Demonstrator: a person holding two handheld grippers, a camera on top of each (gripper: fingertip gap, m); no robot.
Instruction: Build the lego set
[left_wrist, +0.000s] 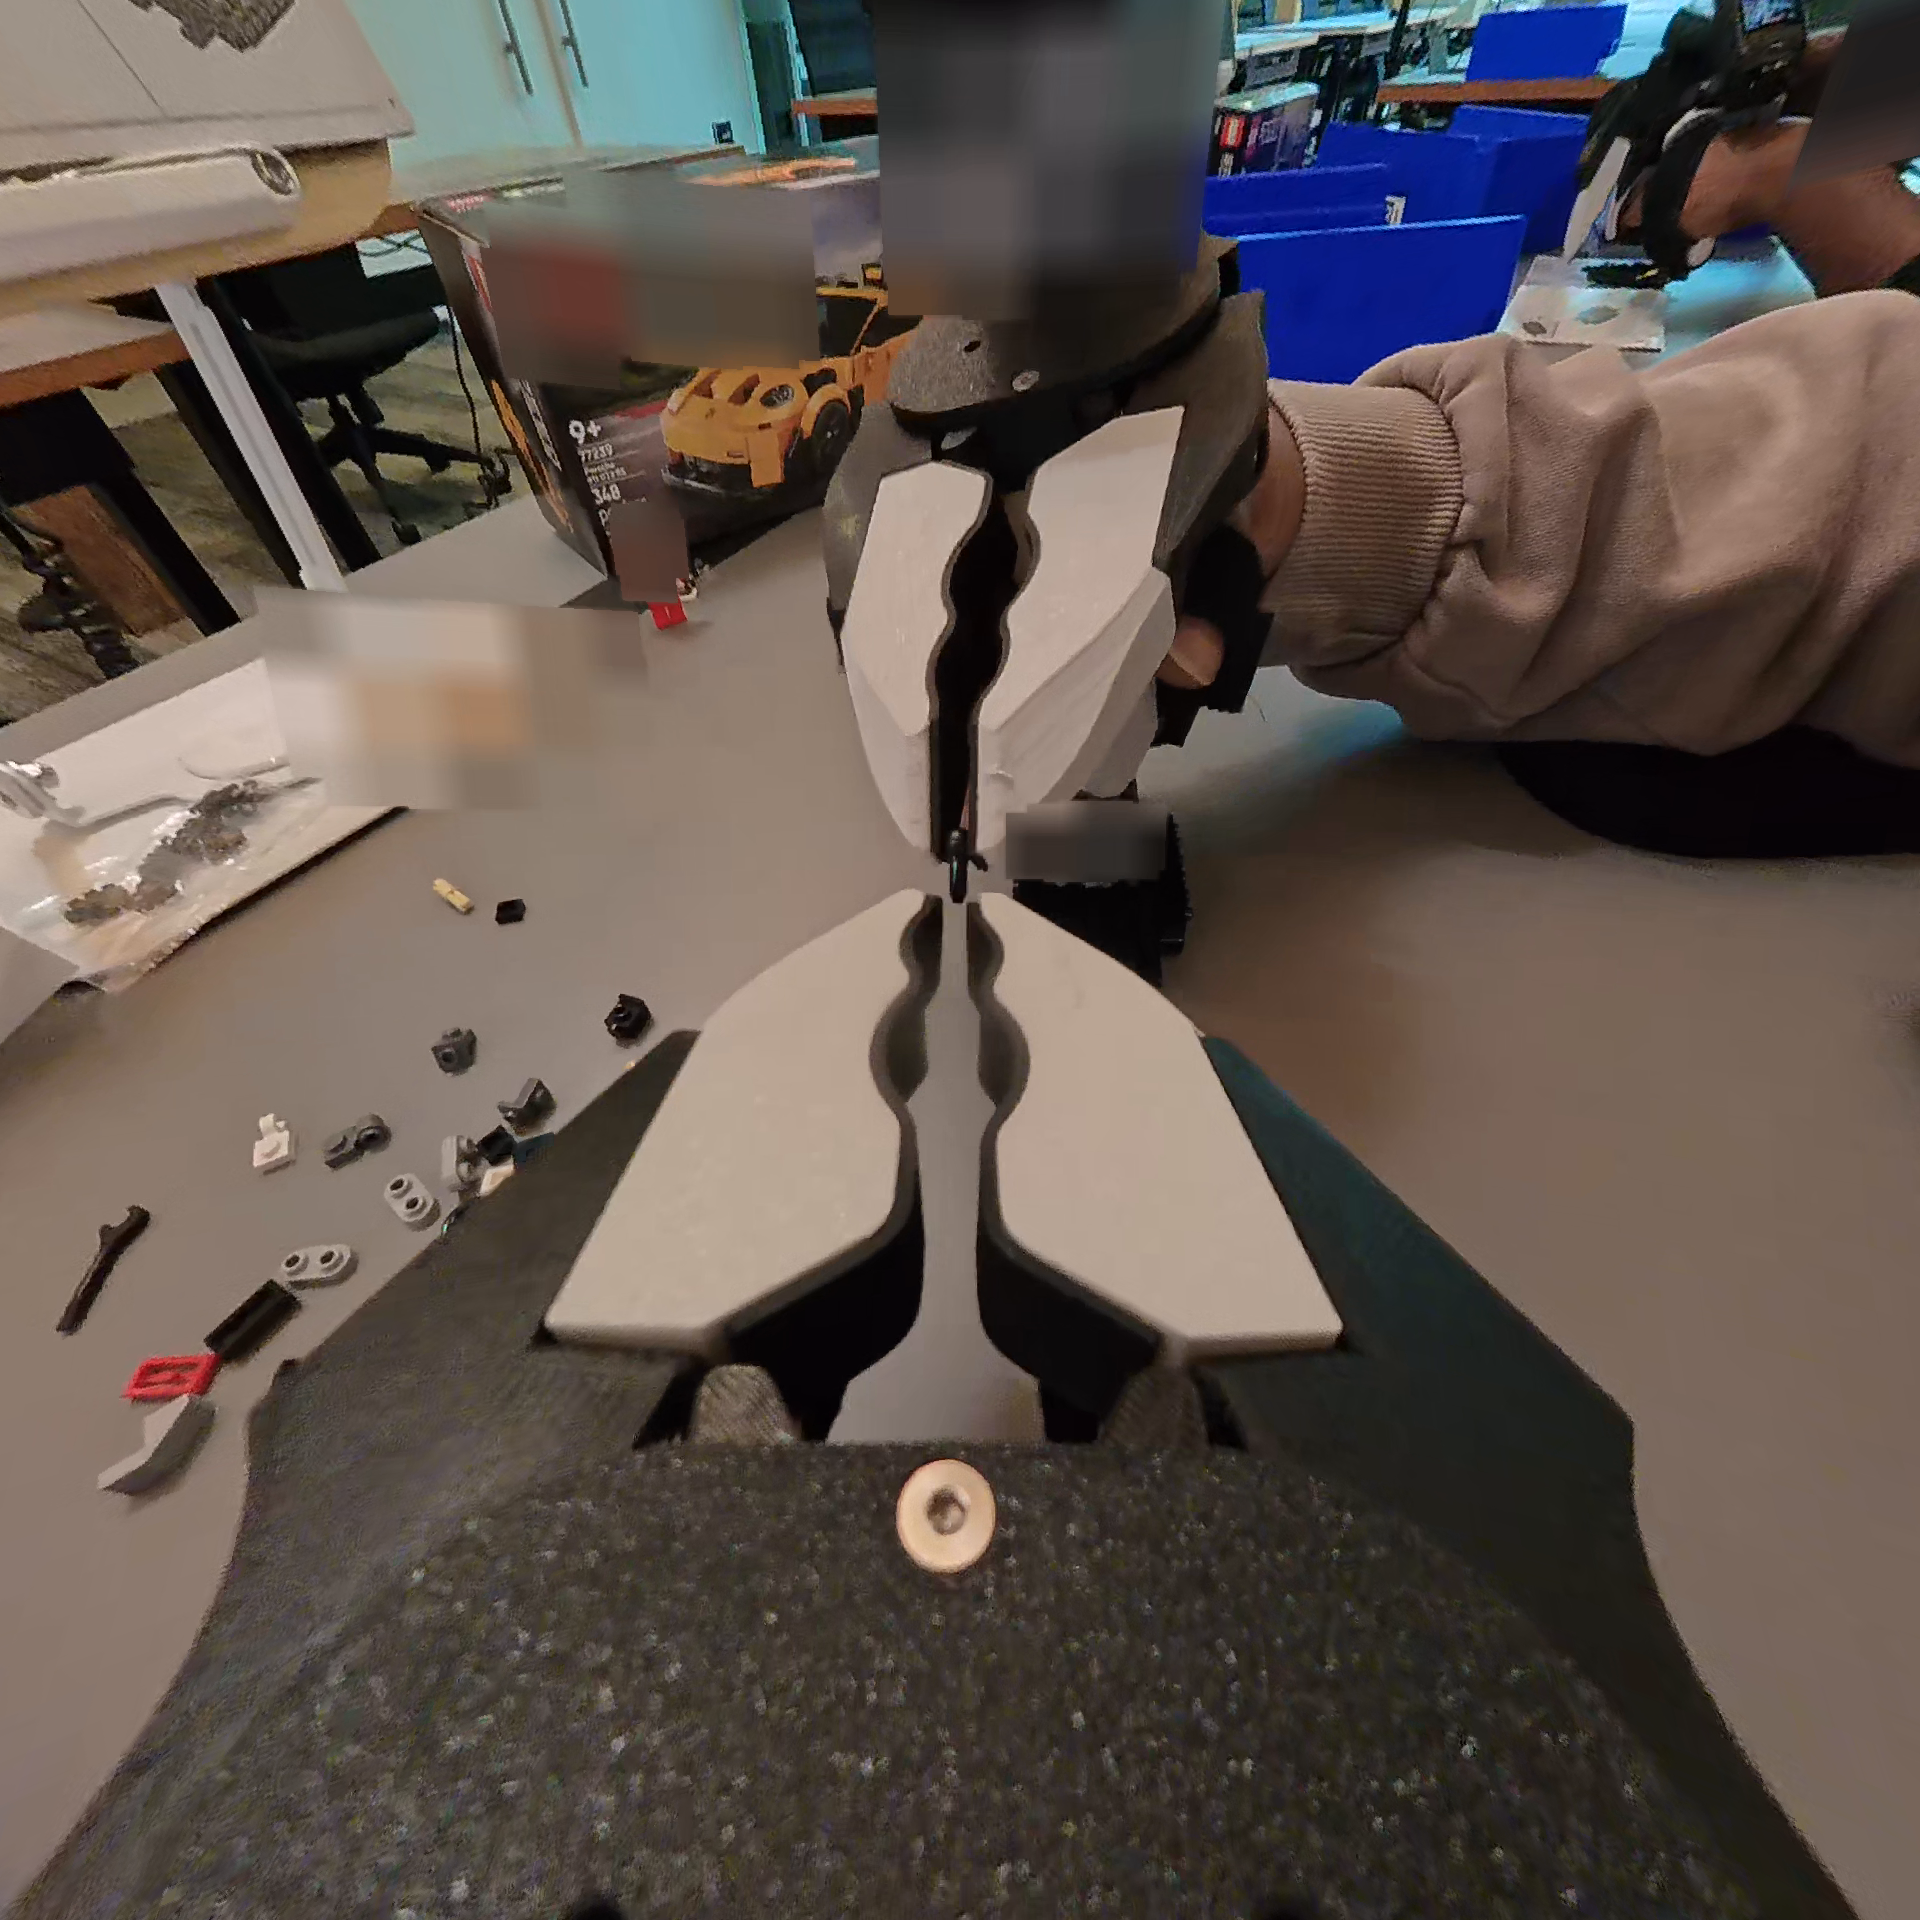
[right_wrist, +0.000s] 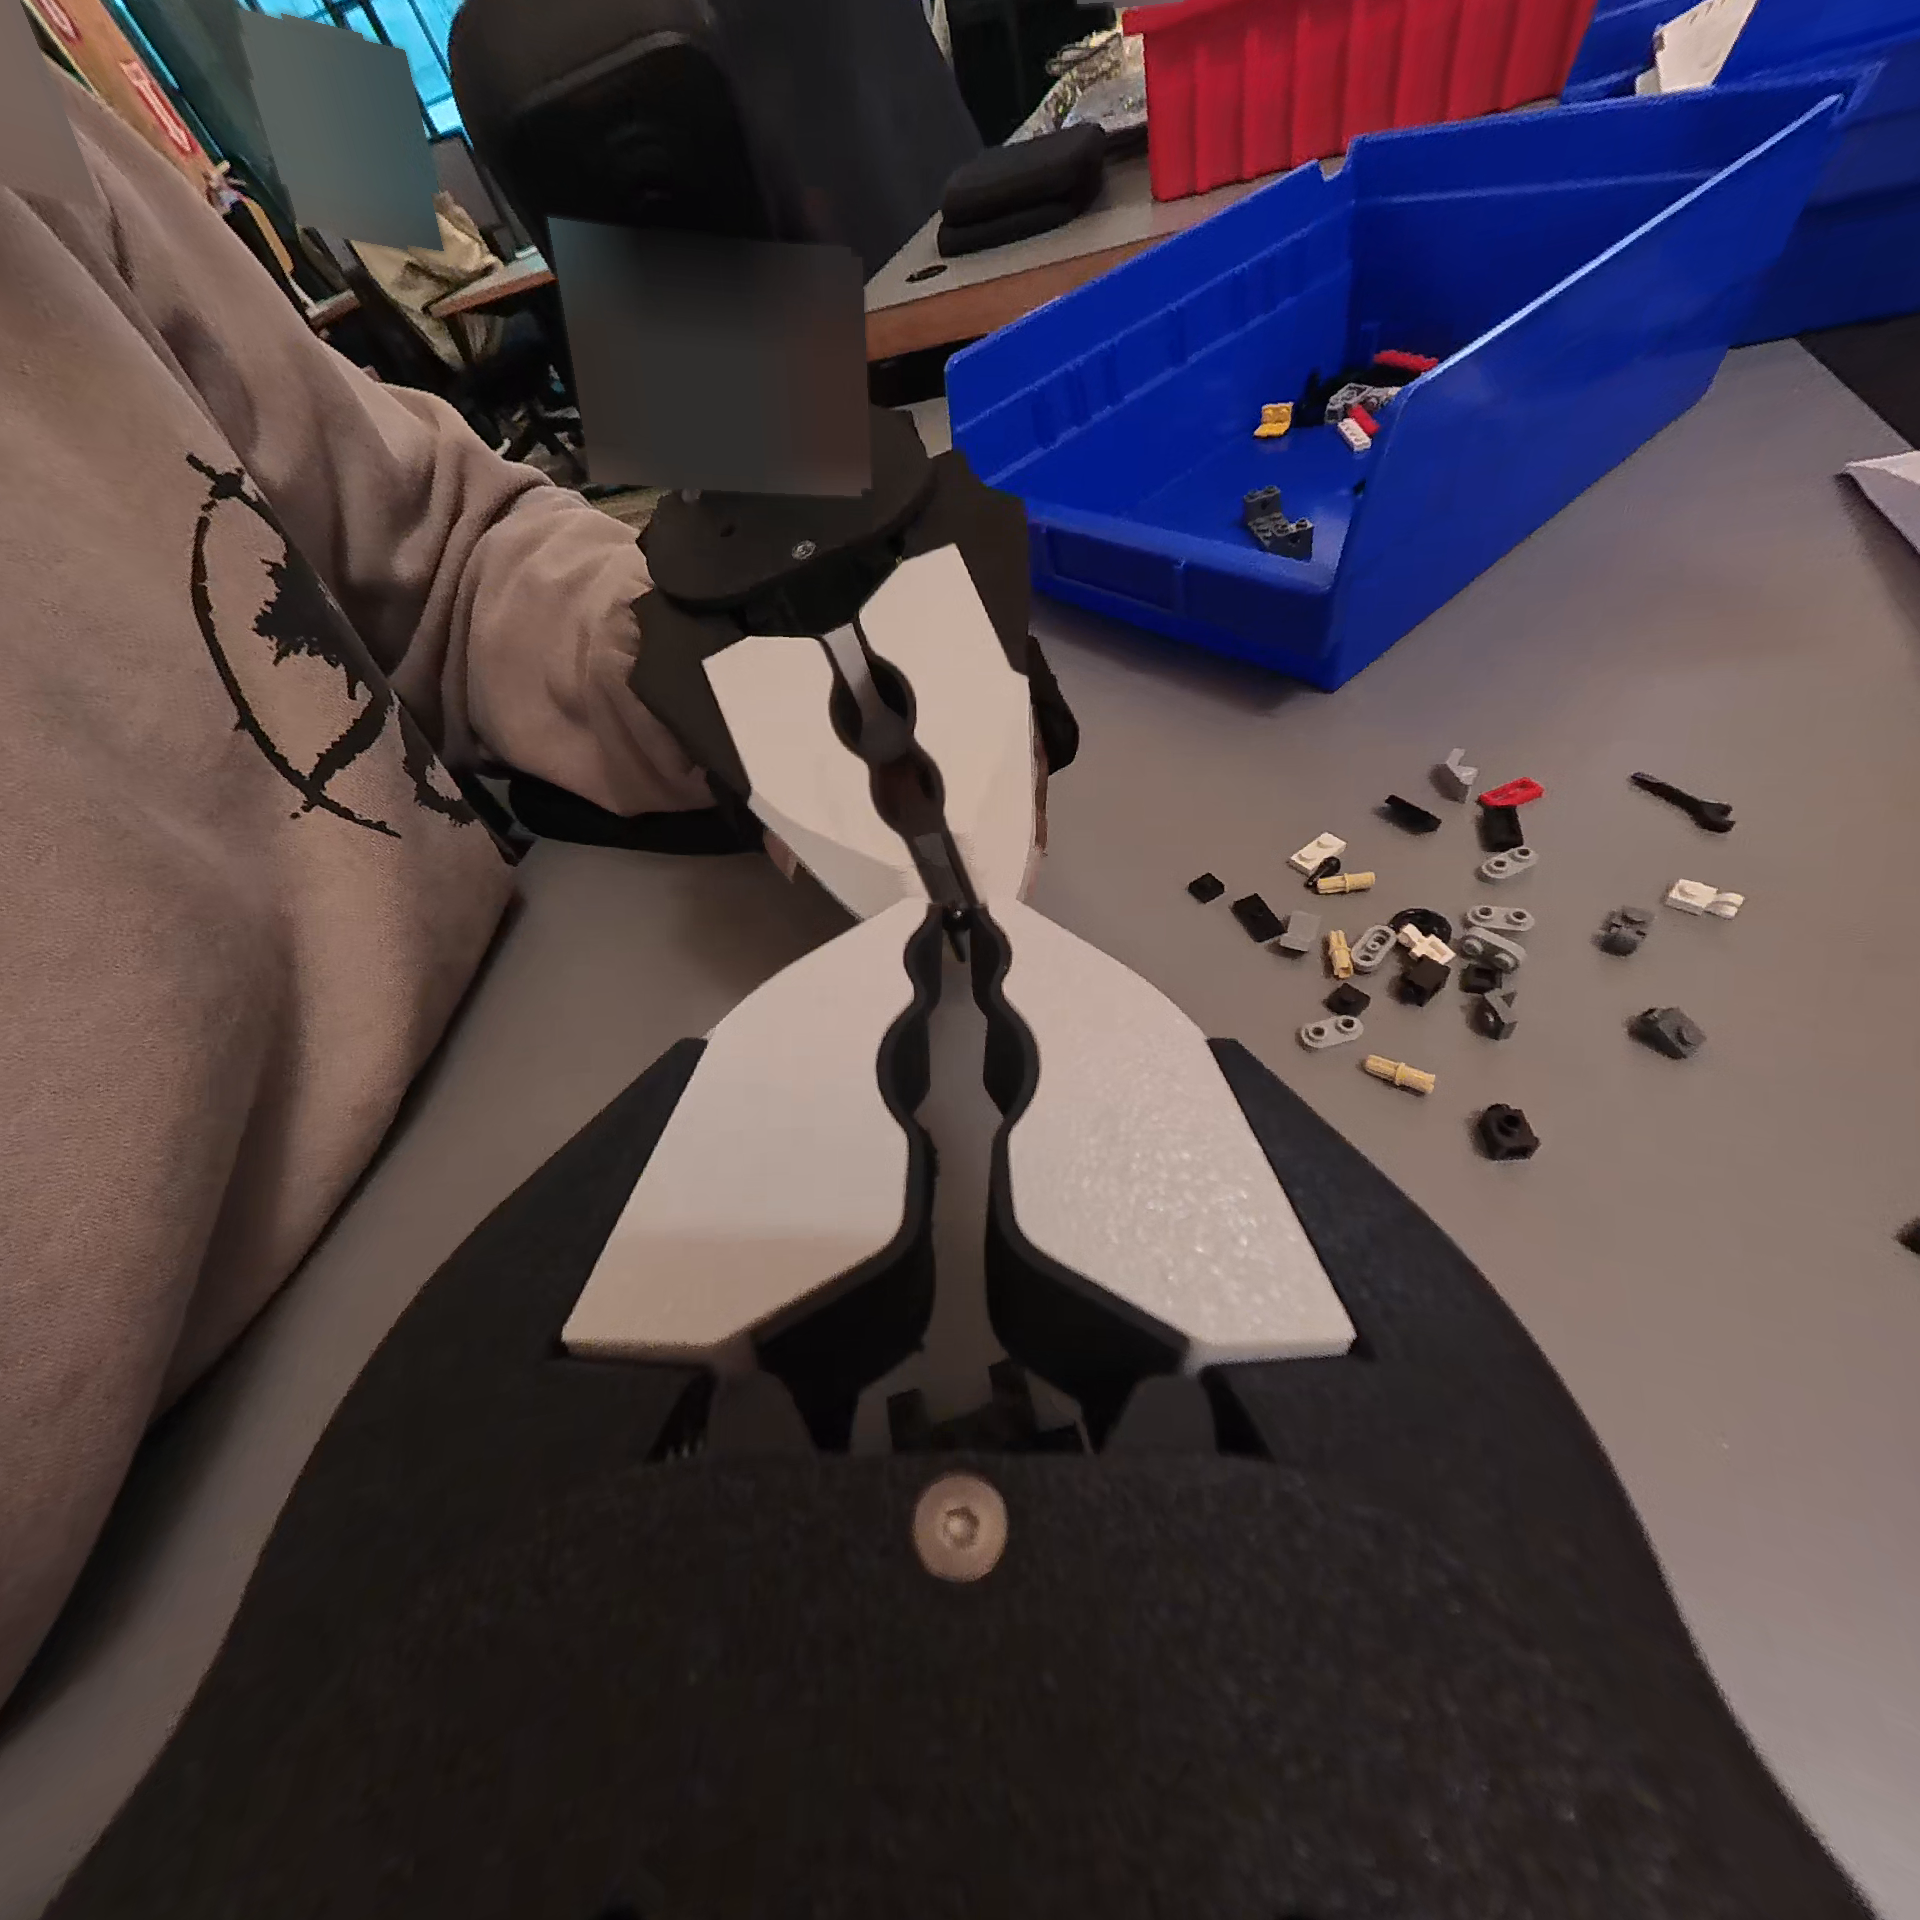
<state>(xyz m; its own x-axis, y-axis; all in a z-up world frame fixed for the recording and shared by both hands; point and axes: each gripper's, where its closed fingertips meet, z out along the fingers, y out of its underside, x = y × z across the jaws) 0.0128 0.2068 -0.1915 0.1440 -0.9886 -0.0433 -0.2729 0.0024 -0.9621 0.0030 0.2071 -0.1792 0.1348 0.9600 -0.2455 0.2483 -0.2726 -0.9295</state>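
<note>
left hand-held gripper (left_wrist: 954, 906) — tip-to-tip with black lego piece (left_wrist: 958, 862)

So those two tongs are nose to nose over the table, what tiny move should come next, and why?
Probably a slight push together. The right tongs and the left tongs meet tip to tip above the grey table, with a thin black piece pinched between them. Which one grips it I cannot tell, so easing in gently seems safest.
</note>
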